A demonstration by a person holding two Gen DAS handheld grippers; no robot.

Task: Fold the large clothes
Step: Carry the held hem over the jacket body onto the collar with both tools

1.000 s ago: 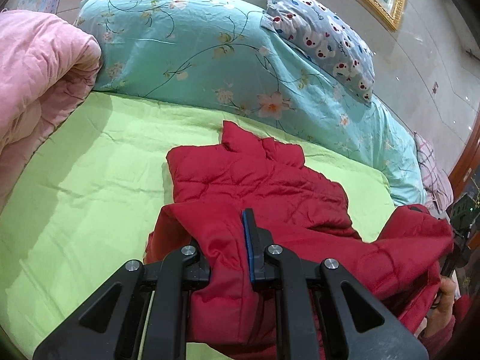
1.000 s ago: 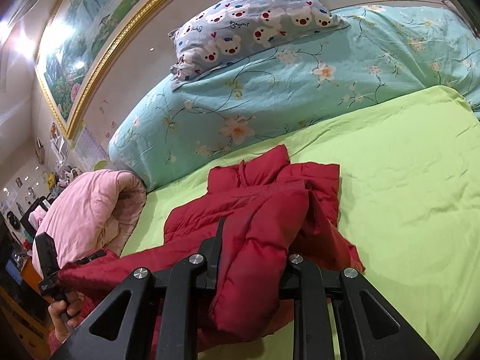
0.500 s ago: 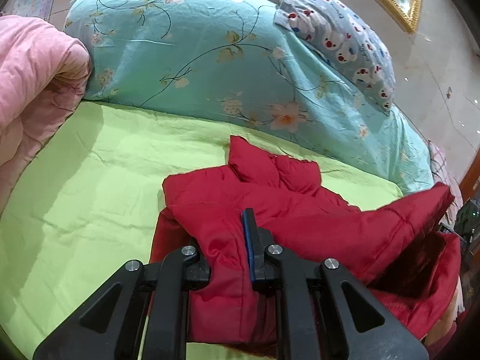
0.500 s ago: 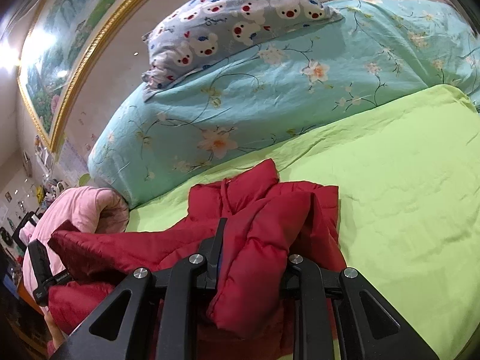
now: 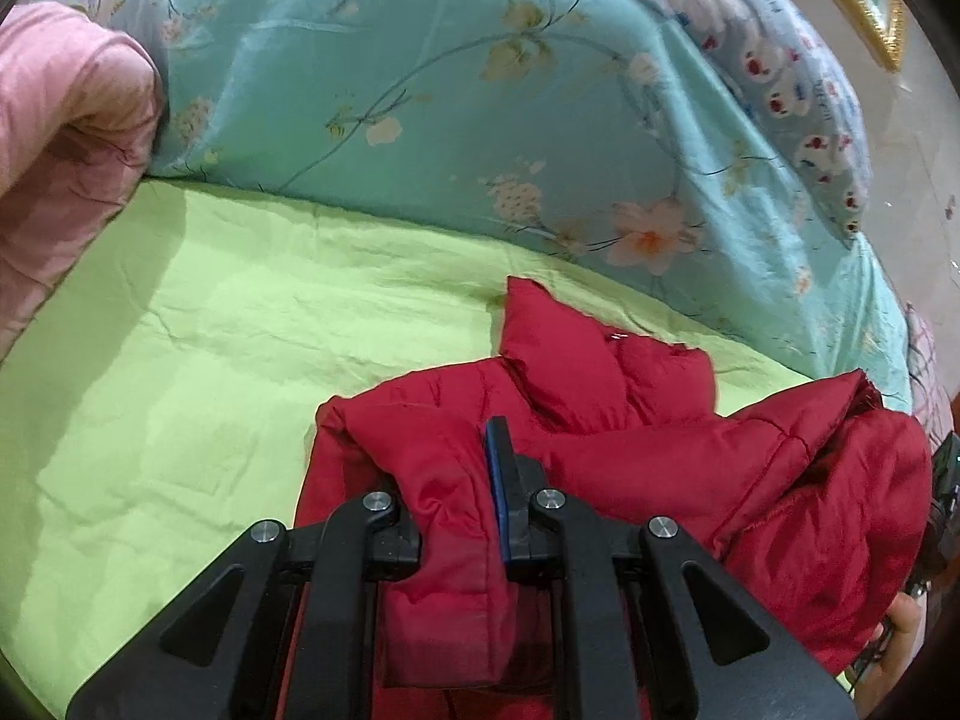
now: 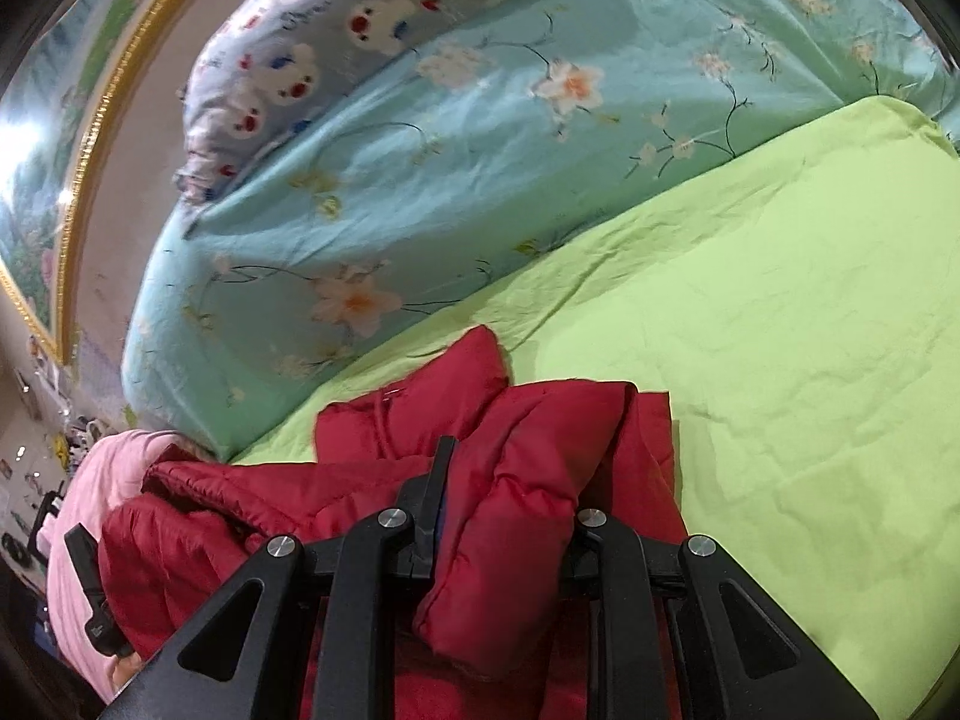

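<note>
A red padded jacket [image 5: 600, 414] lies on the lime-green bed sheet [image 5: 210, 324], its collar end pointing toward the pillows. My left gripper [image 5: 447, 480] is shut on a thick fold of the jacket's hem and holds it lifted. My right gripper [image 6: 510, 498] is shut on another fold of the same jacket [image 6: 540, 456]. The jacket's bottom edge is raised between both grippers and doubled toward the collar. The right gripper shows at the left wrist view's right edge [image 5: 942, 498]; the left gripper shows at the right wrist view's lower left [image 6: 90, 594].
A turquoise floral duvet [image 5: 480, 108] is heaped along the bed's head with a bear-print pillow [image 5: 780, 78] on top. A pink quilt [image 5: 54, 138] lies rolled at the bed's left side. A gold-framed picture [image 6: 78, 120] hangs on the wall.
Both grippers have carried the jacket's lower edge up and forward toward the collar and the duvet. The hem has risen and folded over the body.
</note>
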